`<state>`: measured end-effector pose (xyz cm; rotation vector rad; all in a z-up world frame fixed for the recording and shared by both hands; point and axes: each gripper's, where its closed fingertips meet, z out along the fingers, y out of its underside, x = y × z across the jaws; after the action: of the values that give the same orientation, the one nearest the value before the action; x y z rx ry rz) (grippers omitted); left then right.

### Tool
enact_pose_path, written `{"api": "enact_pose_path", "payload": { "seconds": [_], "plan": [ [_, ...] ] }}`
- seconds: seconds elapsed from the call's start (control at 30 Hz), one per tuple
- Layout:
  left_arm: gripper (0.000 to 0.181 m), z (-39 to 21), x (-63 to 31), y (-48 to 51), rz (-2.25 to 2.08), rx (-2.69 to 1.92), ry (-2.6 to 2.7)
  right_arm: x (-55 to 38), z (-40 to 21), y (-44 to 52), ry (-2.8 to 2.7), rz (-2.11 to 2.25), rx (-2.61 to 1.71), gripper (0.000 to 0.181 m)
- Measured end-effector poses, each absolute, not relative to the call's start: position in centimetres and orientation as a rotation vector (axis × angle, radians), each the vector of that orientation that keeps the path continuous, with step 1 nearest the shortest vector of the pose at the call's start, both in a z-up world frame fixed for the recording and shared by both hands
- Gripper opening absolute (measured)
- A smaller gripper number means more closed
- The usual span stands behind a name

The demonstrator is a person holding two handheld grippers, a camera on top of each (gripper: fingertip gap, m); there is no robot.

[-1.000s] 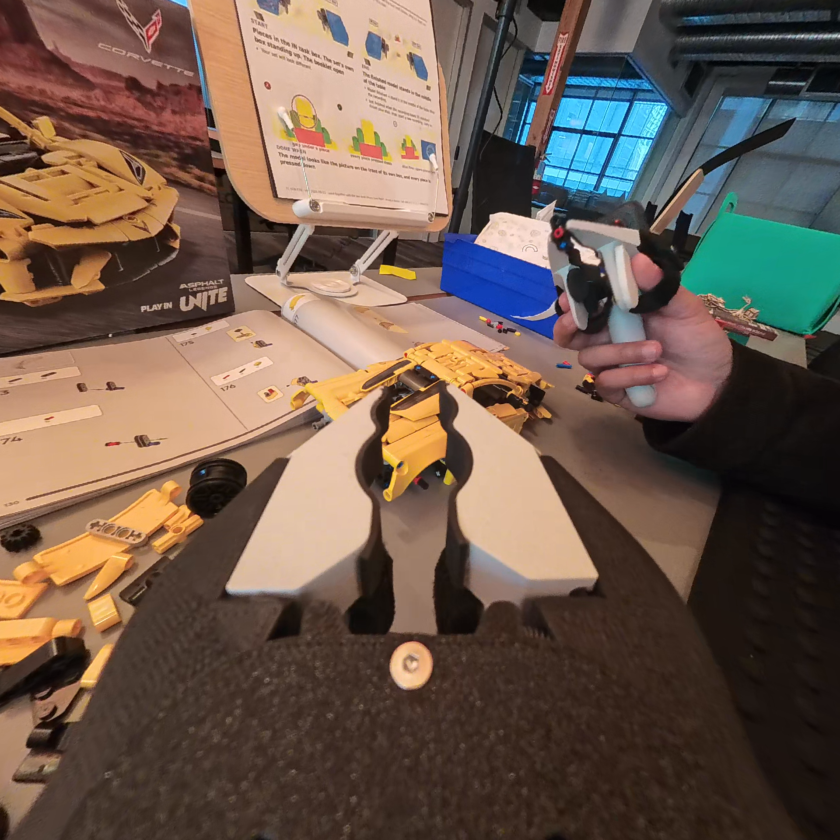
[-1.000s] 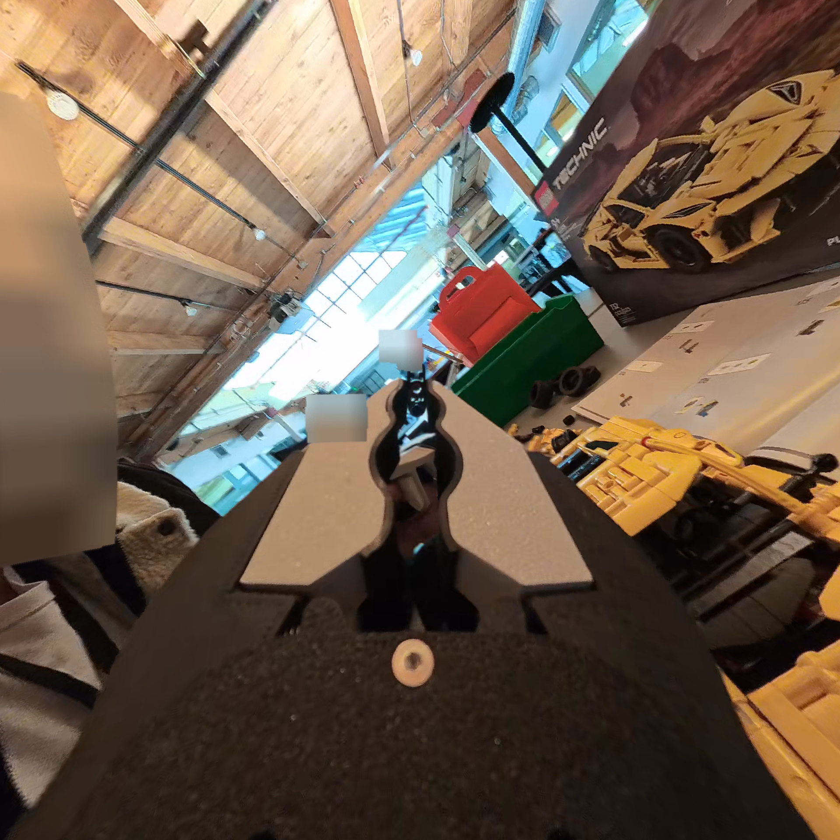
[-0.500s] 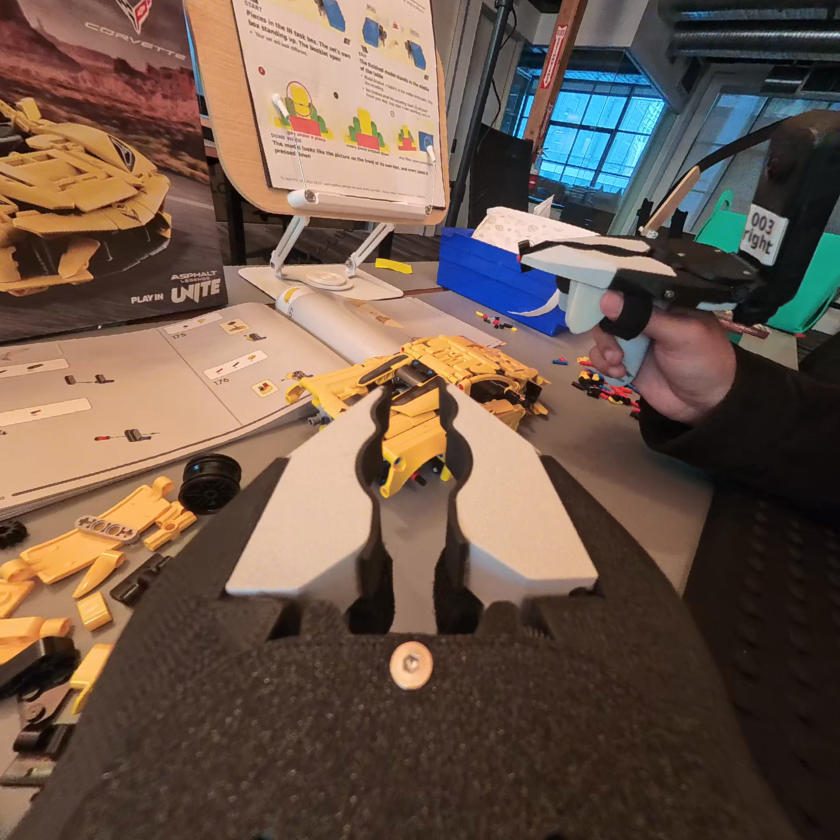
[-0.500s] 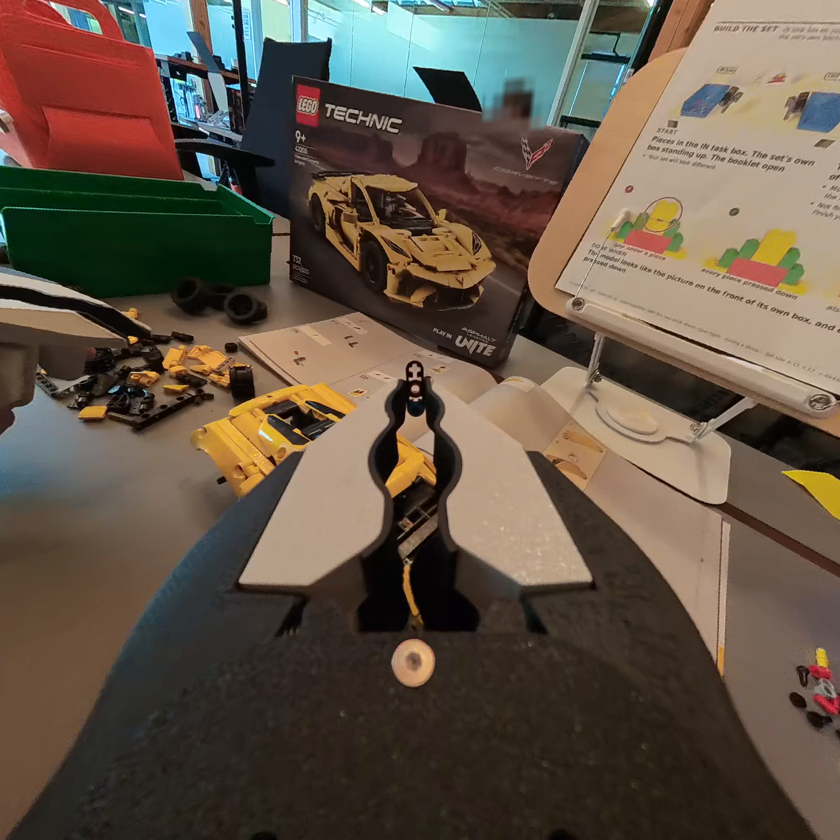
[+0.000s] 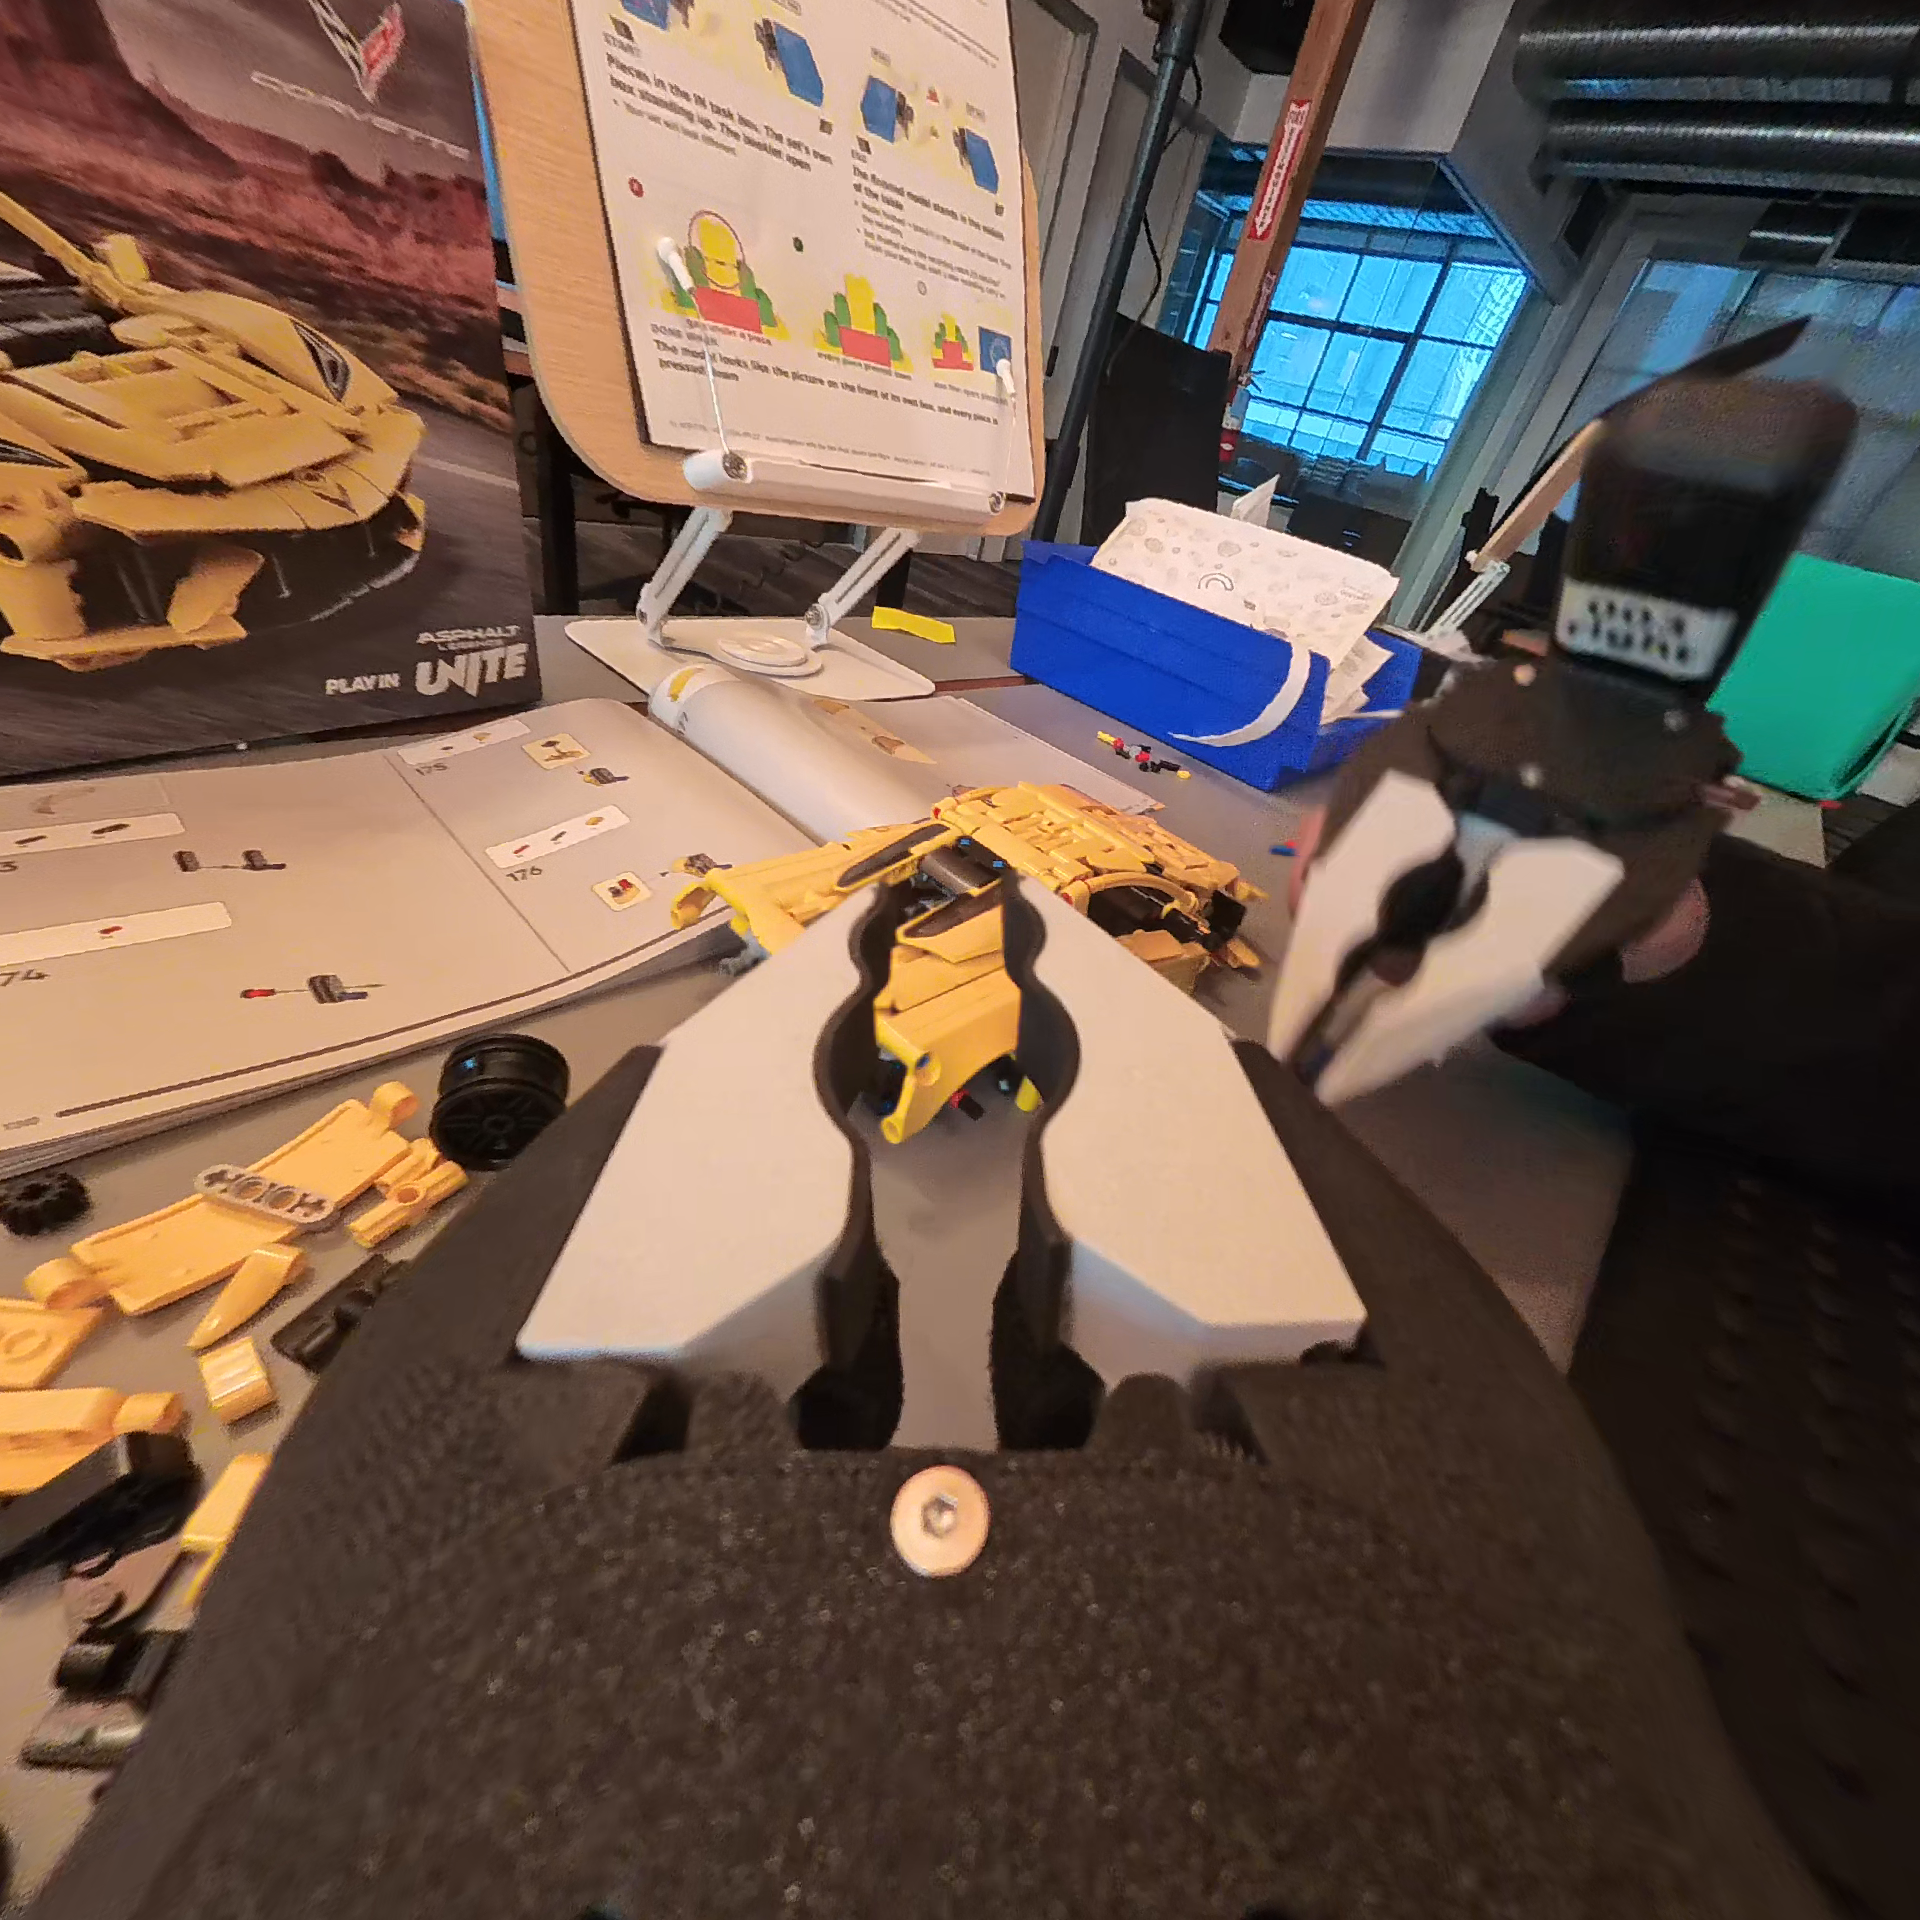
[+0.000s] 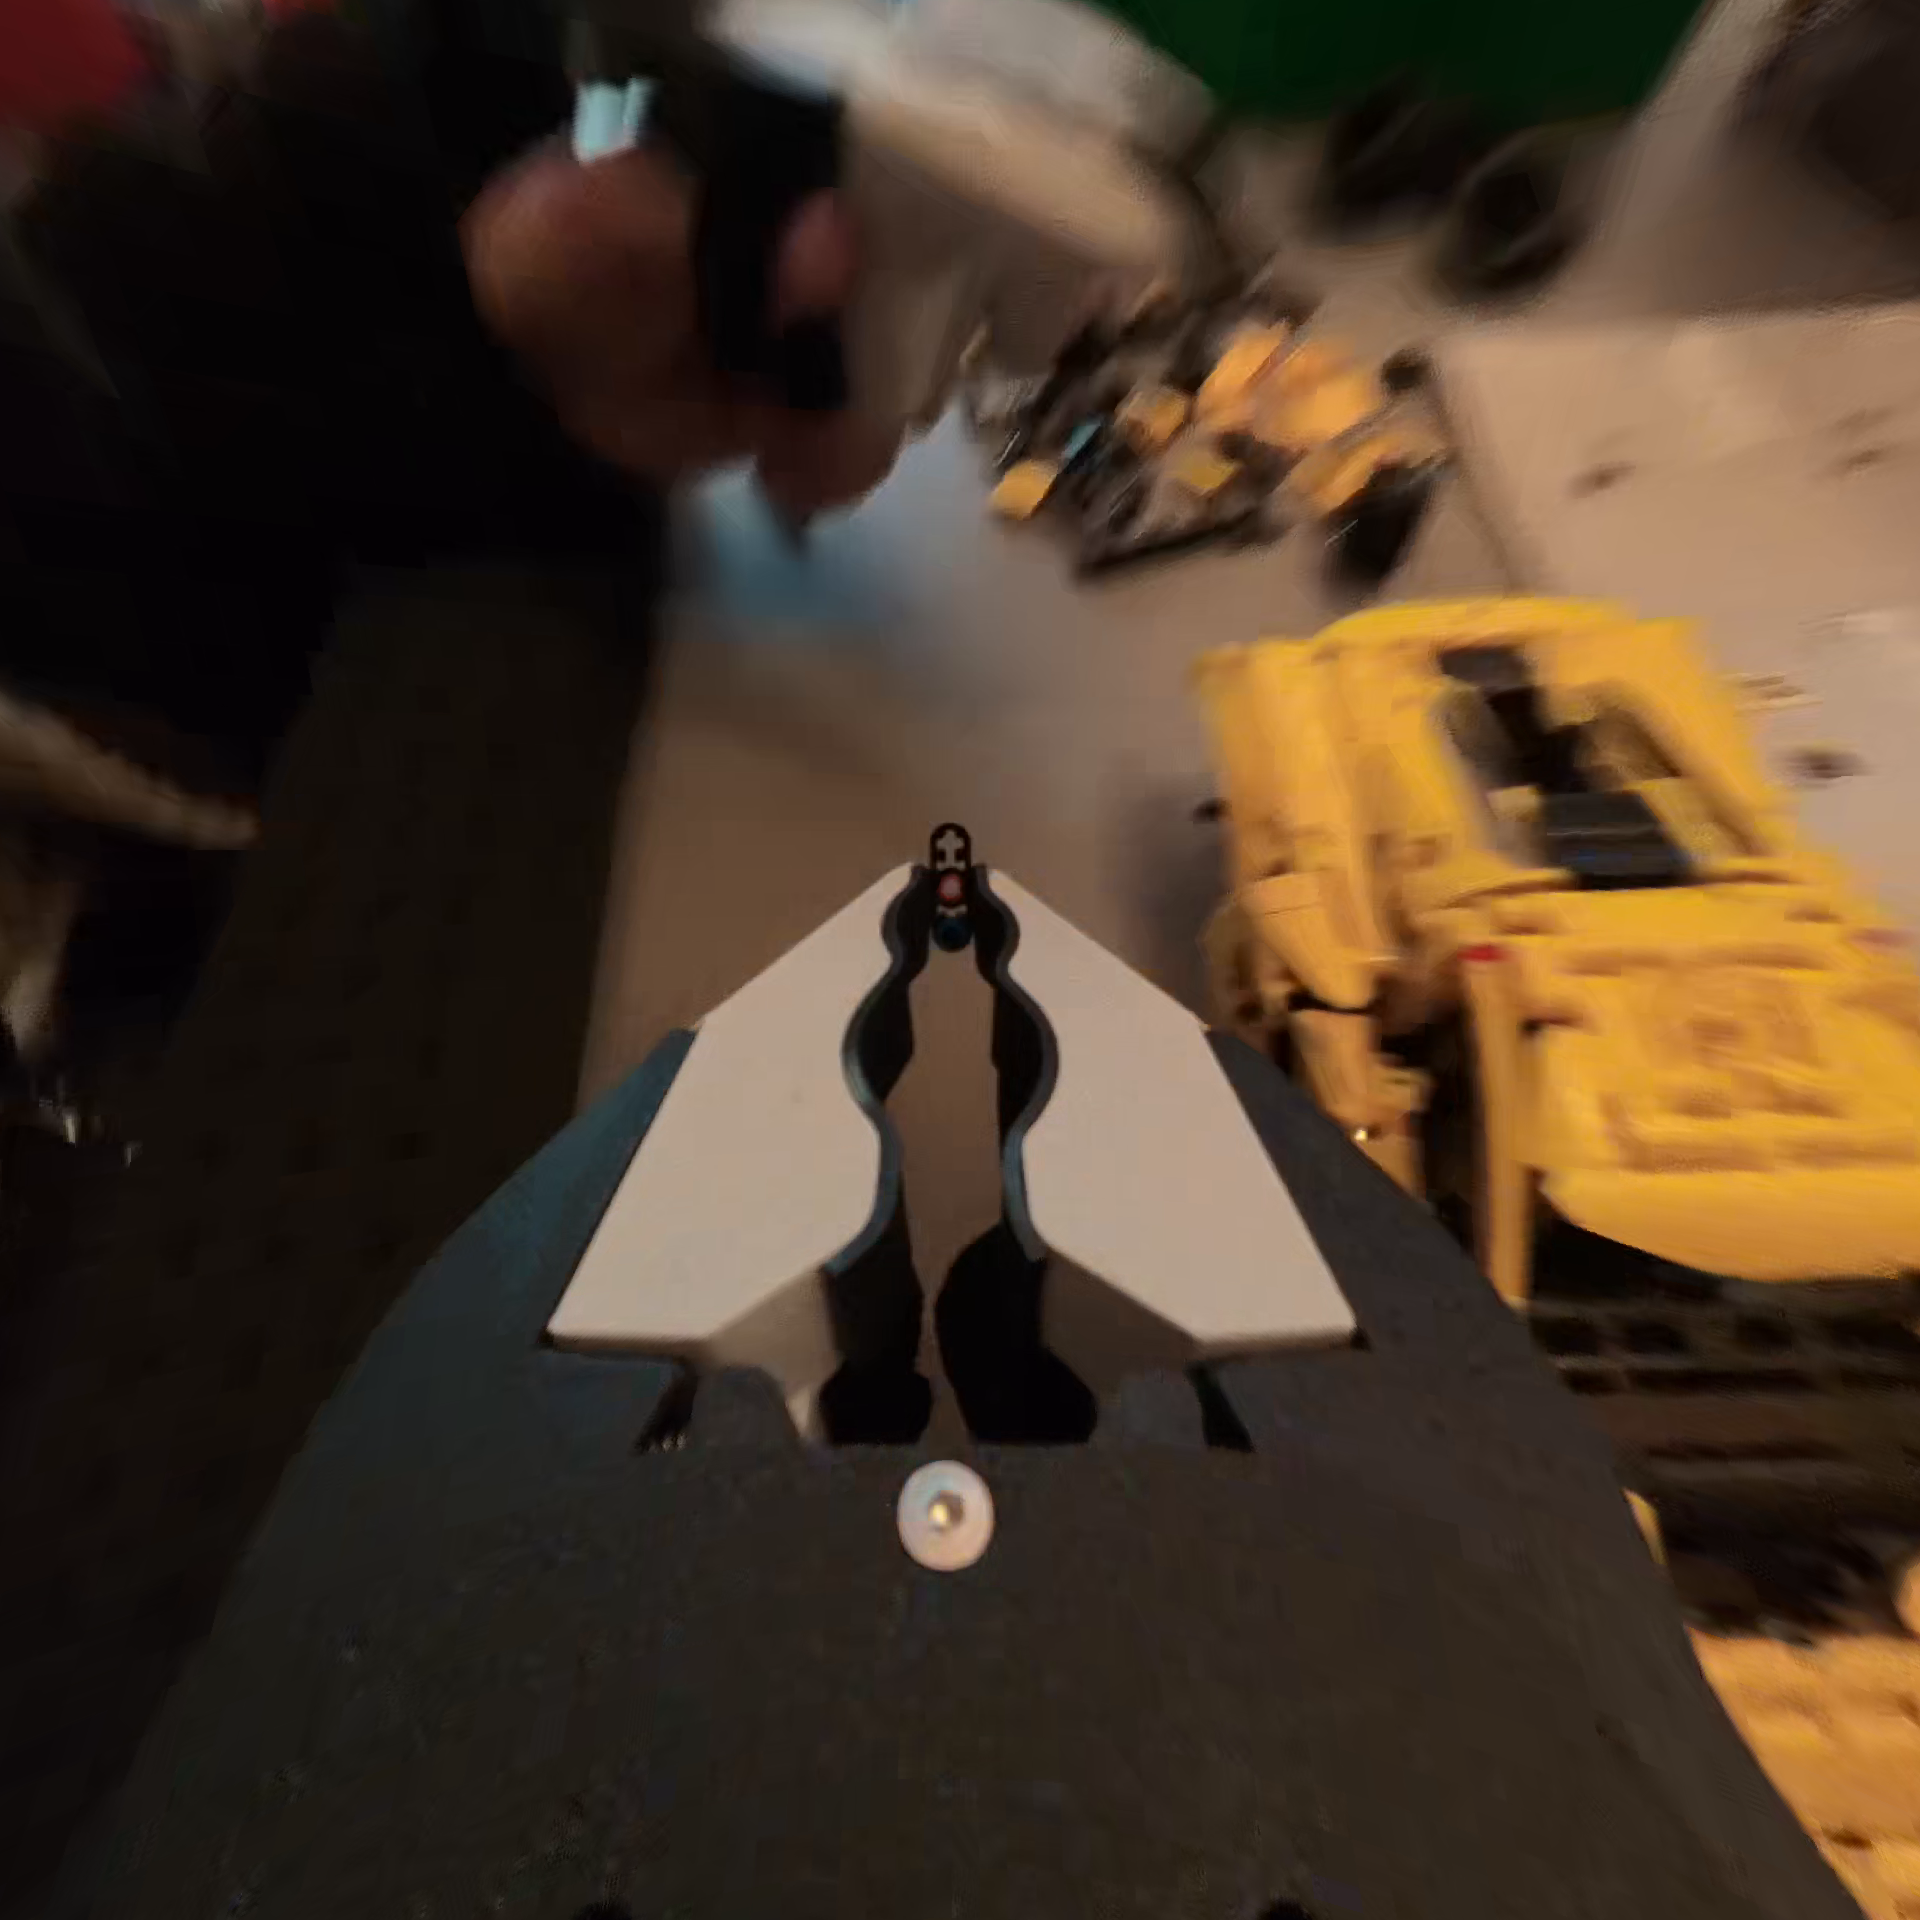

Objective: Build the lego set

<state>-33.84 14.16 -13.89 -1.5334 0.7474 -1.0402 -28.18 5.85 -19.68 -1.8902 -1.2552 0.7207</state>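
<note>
Close above the near edge of the grey bench (image 5: 1455, 1195): left gripper (image 5: 951, 899), tips narrowly parted and empty, aimed at the model. Hangs in much the same place as a second ago.

Just left of it, on the bench's left side: loose flat yellow panels (image 5: 239, 1216) and a black round wheel hub (image 5: 499, 1096), untouched.

Just right of it: right gripper (image 5: 1311, 1068), tilted steeply down toward the bench surface. Pointed at the ceiling a second ago, levelled off half a second ago, now tipped downward beside the model's right flank. Smears its own view with the speed of that swing. Pinches a small black connector with red and blue pin ends (image 6: 949, 883) at the very tips, same grip as before.

Mid-bench, beyond both sets of tips: partly built yellow car model (image 5: 1039, 862), resting against the edge of the open grey instruction booklet (image 5: 312, 883), not shifted. Shows large and blurred on the right of the right wrist view (image 6: 1558, 987).

Toward the far edge: tall printed set box (image 5: 208, 364) at the left corner, wooden stand with an illustrated sheet (image 5: 810, 260) in the middle, blue plastic bin (image 5: 1164, 655) to the right.

Reads as the carry ending and the fitting about to start: connector brought down near the model, not yet touching it. Probably calls for slowing, finding the hole, and steadying the body with the free left gripper.
</note>
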Motion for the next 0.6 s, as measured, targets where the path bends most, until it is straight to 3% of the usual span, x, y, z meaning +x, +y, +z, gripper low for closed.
{"api": "enact_pose_path", "payload": {
  "seconds": [0.13, 0.37, 0.6],
  "plan": [
    [0.019, -13.5, -35.5, 15.7, -0.95, -1.54, 0.656, -28.0, -24.2, 4.4, -1.499, 0.487, -1.999, 0.006],
    [0.011, -15.0, -47.6, 22.3, -0.353, -1.717, 0.33, -23.4, -25.2, 3.4, -1.605, 0.197, -2.235, 0.006],
    [0.026, -18.0, -50.3, 21.9, -0.486, -2.059, 0.516, -21.6, -25.8, 3.3, -1.526, 0.242, -2.375, 0.006]
  ]
}}
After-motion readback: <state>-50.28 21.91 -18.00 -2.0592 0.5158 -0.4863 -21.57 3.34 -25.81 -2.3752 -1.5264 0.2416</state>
